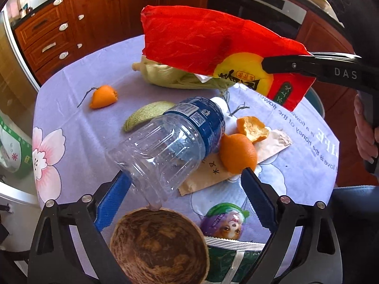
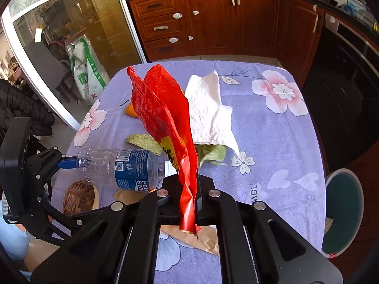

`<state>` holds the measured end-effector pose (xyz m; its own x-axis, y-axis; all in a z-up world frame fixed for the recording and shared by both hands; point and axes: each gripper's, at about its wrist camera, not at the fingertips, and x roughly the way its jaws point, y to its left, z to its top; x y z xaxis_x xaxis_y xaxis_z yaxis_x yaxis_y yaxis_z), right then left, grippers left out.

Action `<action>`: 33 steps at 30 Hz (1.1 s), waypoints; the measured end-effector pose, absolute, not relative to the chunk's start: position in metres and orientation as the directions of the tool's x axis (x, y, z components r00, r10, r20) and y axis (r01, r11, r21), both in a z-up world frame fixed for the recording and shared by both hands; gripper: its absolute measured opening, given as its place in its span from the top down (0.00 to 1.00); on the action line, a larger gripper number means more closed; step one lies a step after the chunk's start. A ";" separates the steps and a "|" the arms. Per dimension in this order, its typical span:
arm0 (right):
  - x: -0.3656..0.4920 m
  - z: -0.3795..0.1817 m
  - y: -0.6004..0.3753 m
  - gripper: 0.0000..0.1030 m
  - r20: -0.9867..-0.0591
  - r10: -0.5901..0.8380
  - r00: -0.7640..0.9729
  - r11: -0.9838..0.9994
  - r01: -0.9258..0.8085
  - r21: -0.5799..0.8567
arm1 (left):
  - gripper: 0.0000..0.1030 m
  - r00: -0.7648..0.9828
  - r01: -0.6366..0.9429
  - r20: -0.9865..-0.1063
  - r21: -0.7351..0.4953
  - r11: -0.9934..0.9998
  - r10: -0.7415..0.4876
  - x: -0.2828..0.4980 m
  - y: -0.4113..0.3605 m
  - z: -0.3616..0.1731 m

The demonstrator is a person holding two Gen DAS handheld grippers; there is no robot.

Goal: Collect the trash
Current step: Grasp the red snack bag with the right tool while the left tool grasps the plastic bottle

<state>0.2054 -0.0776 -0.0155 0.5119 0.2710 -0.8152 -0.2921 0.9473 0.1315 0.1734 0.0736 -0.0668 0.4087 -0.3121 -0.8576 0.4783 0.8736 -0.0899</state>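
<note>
**Red bag pinched in my right tongs, bottle at my left**

My right tongs point(image 2: 189, 184) are clenched on the red bag point(image 2: 163, 118), the jaws squeezed tight on its twisted lower end. The bag is thin, crinkled red plastic, translucent where light passes through it, with a yellow round patch carrying dark characters and a green label near the gripped corner. It is lifted clear of the bench point(image 2: 272, 142) and stands up and away from the tongs, hanging over the litter.

My left tongs point(image 1: 187, 189) are spread wide, blue pads point(image 1: 113, 201) on either side. The left pad touches the base of the bottle point(image 1: 170, 142); the right pad stands apart from it. The bottle is clear ribbed plastic with a dark blue label and a white cap, lying tilted with its base toward me and raised off the cloth. I cannot tell whether anything else holds it up.

Just below the bottle's base sits a brown coconut shell point(image 1: 158, 246). Under and beside the bottle lies a tan paper bag point(image 1: 272, 146), with two pieces of orange peel point(image 1: 239, 156) on it. Beyond the bottle lies a green melon rind point(image 1: 142, 116), farther off another orange scrap point(image 1: 104, 97) with a stem, and a corn husk point(image 1: 170, 78) under the red bag. From the right wrist view, a crumpled white tissue point(image 2: 208, 108) rests just beside the bag. The bench wears a lilac cloth printed with pink flowers.
</note>
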 end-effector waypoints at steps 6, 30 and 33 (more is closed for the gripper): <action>0.196 -0.025 -0.097 0.96 -0.819 0.270 0.506 0.954 -0.257 0.156 | 0.09 0.349 0.524 -0.860 -0.150 0.838 -0.373 0.157 0.050 -0.067; 0.185 -0.024 -0.116 0.96 -0.798 0.297 0.525 0.951 -0.240 0.196 | 0.36 0.353 0.404 -0.910 -0.064 0.913 -0.220 0.198 0.063 -0.087; 0.185 -0.023 -0.116 0.96 -0.796 0.300 0.525 0.950 -0.240 0.200 | 0.38 0.387 0.406 -0.897 -0.040 0.913 -0.212 0.192 0.061 -0.082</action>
